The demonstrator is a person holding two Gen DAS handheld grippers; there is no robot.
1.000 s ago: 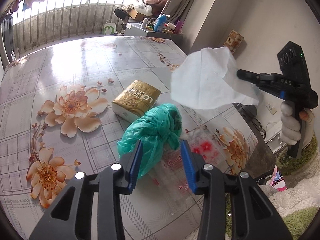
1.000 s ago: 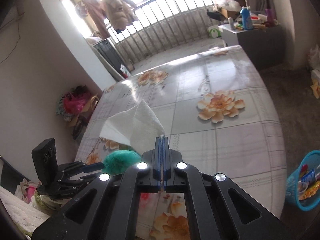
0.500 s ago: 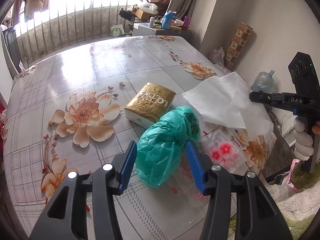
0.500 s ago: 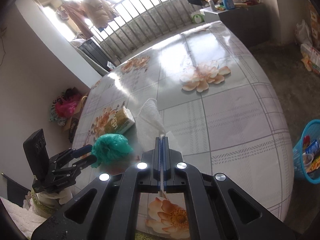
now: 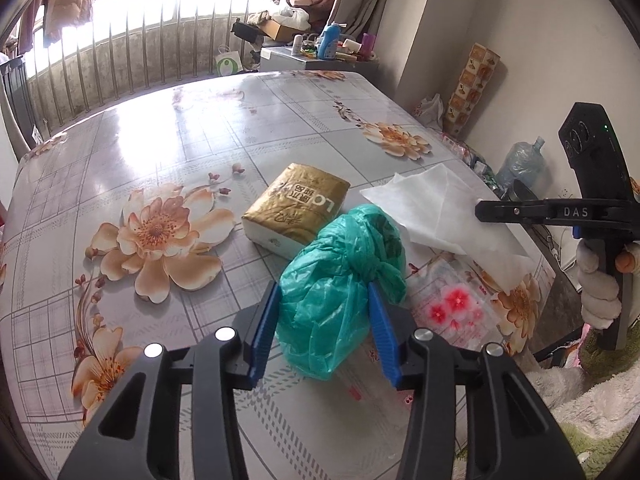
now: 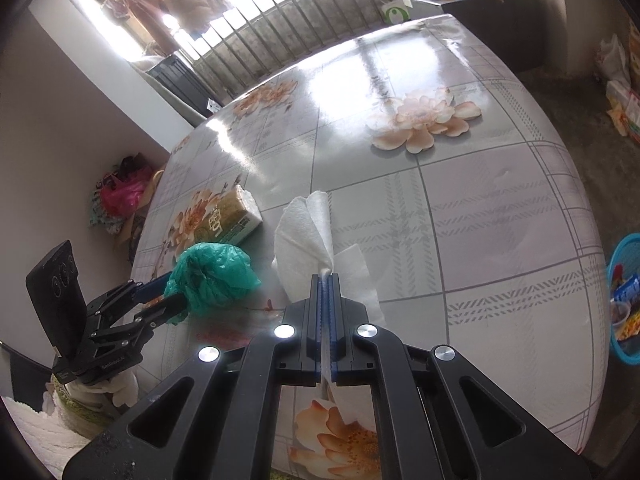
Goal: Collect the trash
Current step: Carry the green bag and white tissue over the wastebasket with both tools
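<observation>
The right gripper (image 6: 325,280) has its jaws closed flat on a corner of the white tissue (image 6: 306,236), and it has come down: a second ago the sheet hung in the air, whereas now most of it lies spread on the table (image 6: 480,200), at about twelve o'clock from the fingertips. The left gripper (image 5: 326,312) has the green plastic bag (image 5: 340,280) between its blue pads (image 5: 267,322), which press the crumpled film on both sides. Its jaws widened half a second ago and have just been closing again on the bag, so the hold looks freshly retaken.

From the bag, the gold tissue pack (image 5: 298,210) lies just beside it at eleven o'clock, and a clear printed wrapper (image 5: 448,312) lies flat on the cloth at three o'clock. In the right wrist view, a blue basket (image 6: 626,300) of rubbish stands on the floor at three o'clock.

Judging from this, both hands now carry a piece of trash, yet neither piece is binned; the basket seems the likely destination.
</observation>
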